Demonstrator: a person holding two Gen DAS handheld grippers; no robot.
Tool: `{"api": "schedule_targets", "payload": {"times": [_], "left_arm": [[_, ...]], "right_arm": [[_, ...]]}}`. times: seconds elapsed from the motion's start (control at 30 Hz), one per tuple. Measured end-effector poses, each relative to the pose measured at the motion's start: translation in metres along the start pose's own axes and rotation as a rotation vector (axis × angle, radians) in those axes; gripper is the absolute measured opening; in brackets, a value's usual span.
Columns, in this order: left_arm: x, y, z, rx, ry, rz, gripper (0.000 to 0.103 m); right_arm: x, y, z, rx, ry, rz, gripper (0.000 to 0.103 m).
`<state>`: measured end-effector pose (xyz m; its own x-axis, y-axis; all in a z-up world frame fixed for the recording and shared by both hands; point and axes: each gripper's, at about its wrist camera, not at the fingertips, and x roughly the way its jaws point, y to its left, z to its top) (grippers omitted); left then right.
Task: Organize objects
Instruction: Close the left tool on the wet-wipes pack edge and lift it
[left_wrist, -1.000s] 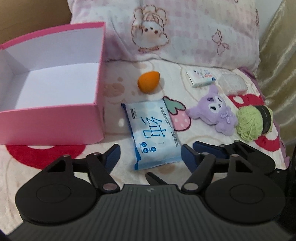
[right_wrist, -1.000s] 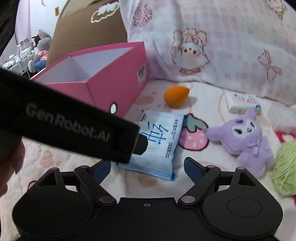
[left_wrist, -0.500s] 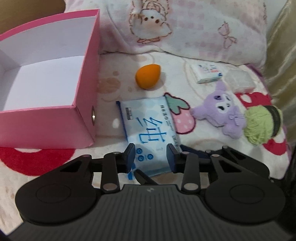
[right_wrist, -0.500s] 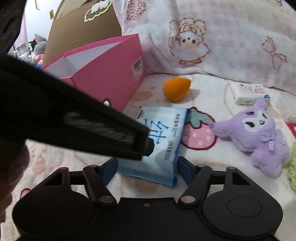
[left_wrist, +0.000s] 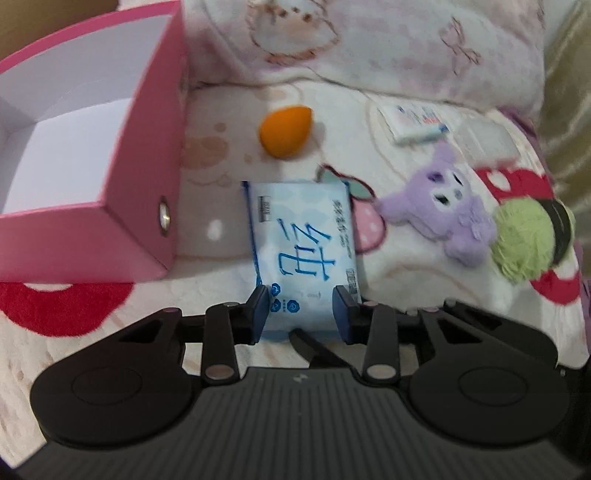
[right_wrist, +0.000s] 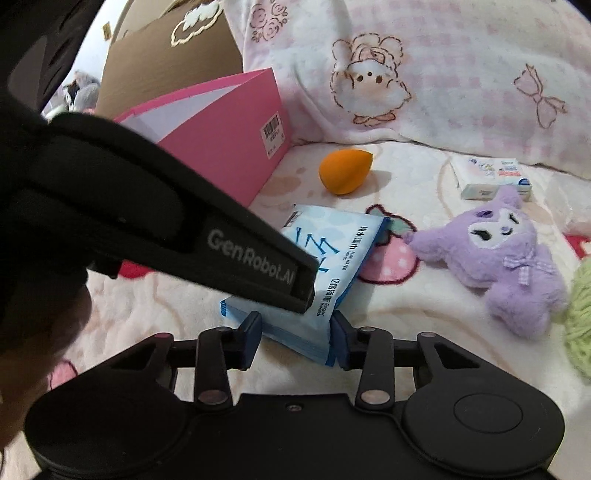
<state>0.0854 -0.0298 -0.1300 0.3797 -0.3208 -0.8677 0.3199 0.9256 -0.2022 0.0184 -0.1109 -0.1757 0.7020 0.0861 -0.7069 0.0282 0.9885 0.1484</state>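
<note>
Wet-wipe pack (left_wrist: 303, 254), pale blue with dark blue script: flat on the blanket (left_wrist: 221, 266), centre of the left wrist view, lower centre of the right wrist view (right_wrist: 325, 258).

Left gripper (left_wrist: 300, 314): blue pads on either long edge of the pack's near end, pressed against it; jaws just closed onto it. Black body across the left of the right wrist view (right_wrist: 184, 229), laid over part of the pack.

Right gripper (right_wrist: 295, 336): pads against the pack's near corner from both sides, clamped on it; jaws just been closing.

Pink box (left_wrist: 147, 177), white inside, open top: upper left, just beside the pack, apart from it; barcode label on the side seen in the right wrist view (right_wrist: 236, 147).

Orange makeup sponge (left_wrist: 285, 131), egg-shaped: above the pack, near the box.

Purple plush toy (left_wrist: 443, 214): right of the pack, lying on the blanket.

Green yarn ball (left_wrist: 524, 240): far right, touching the plush.

Small tissue packet (left_wrist: 413, 122): upper right, near the pillow.

Pillow (left_wrist: 388, 48), pink check with cartoon print: along the top.

Cardboard box (right_wrist: 166, 62): upper left of the right wrist view, behind the pink box.
</note>
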Motion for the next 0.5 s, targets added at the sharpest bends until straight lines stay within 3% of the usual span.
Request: {"api": "schedule_targets", "payload": {"times": [0.1,0.17,0.23,0.37,0.5], "left_arm": [[-0.002,-0.004,-0.002,-0.021,0.046,-0.027,0.036],[-0.003,-0.009,-0.003,-0.016,0.080,-0.050,0.036],[-0.004,-0.015,-0.004,0.010,0.098,-0.059,0.036],[-0.001,-0.020,-0.002,0.051,0.106,-0.025,0.036],[-0.001,-0.023,0.002,0.103,0.059,0.035,0.036]], "right_arm": [[-0.010,-0.003,-0.001,0.000,0.037,0.012,0.050],[-0.018,-0.007,-0.003,0.014,0.054,0.030,0.060],[-0.021,-0.011,-0.003,0.041,0.055,0.035,0.064],[-0.020,-0.013,-0.005,0.068,0.044,0.026,0.068],[-0.018,-0.008,-0.008,0.070,0.024,0.020,0.074]]}}
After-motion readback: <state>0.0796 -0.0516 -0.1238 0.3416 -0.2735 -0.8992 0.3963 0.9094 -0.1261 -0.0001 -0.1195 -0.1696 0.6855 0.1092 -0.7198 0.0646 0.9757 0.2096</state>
